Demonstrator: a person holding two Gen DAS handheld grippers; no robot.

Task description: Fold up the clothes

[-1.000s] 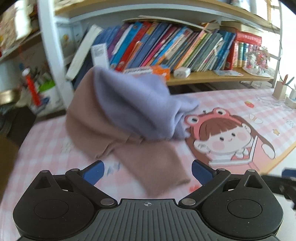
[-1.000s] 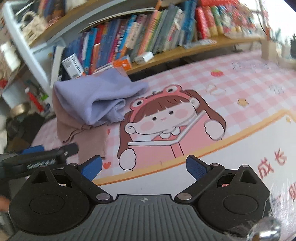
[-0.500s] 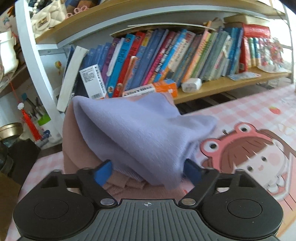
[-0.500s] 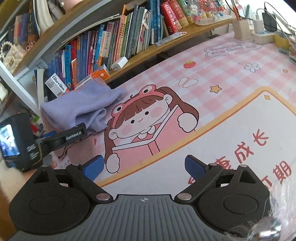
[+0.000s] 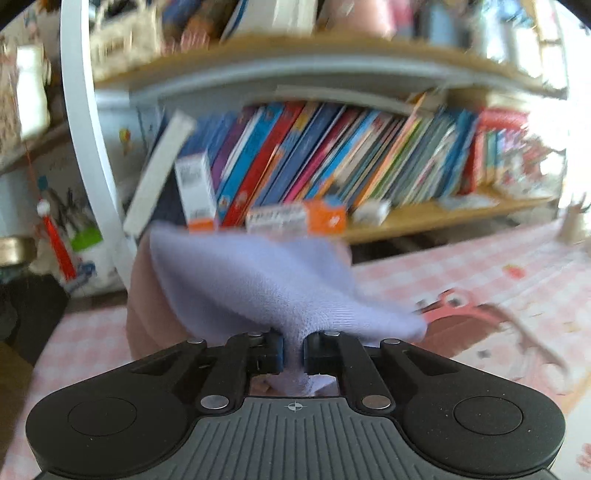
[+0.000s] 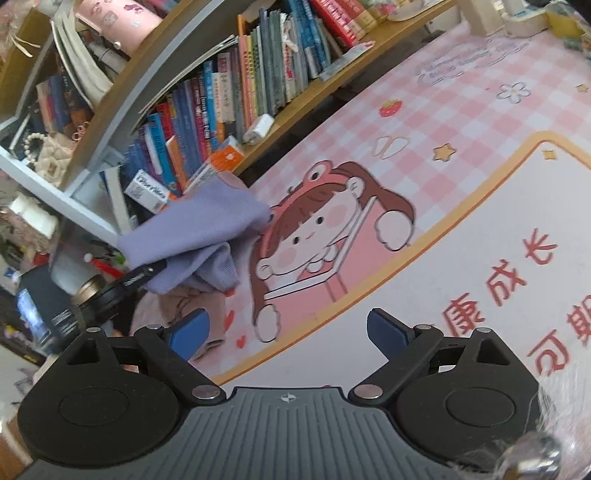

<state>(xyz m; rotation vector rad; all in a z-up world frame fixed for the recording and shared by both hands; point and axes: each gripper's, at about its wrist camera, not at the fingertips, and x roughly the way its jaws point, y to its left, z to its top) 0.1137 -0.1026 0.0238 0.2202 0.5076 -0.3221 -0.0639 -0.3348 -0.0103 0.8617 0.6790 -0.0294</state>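
Note:
A lavender garment (image 5: 266, 280) lies bunched on top of a dusty-pink garment (image 5: 147, 325) at the left of the desk. My left gripper (image 5: 293, 354) is shut on the near edge of the lavender garment, with cloth pinched between its blue pads. In the right wrist view the lavender garment (image 6: 199, 229) and the pink one (image 6: 184, 302) sit left of the cartoon girl, with the left gripper (image 6: 147, 273) clamped on them. My right gripper (image 6: 288, 332) is open and empty above the mat's orange border.
A pink checked desk mat (image 6: 461, 122) with a cartoon girl (image 6: 325, 236) covers the desk. A bookshelf (image 5: 332, 166) full of books stands right behind the clothes. An orange box (image 5: 295, 218) lies at the shelf's foot. A pen holder (image 6: 484, 18) stands far right.
My left gripper moved forward to the lavender garment and shut on its near edge. My right gripper stayed open and tilted, moving slightly right over the mat.

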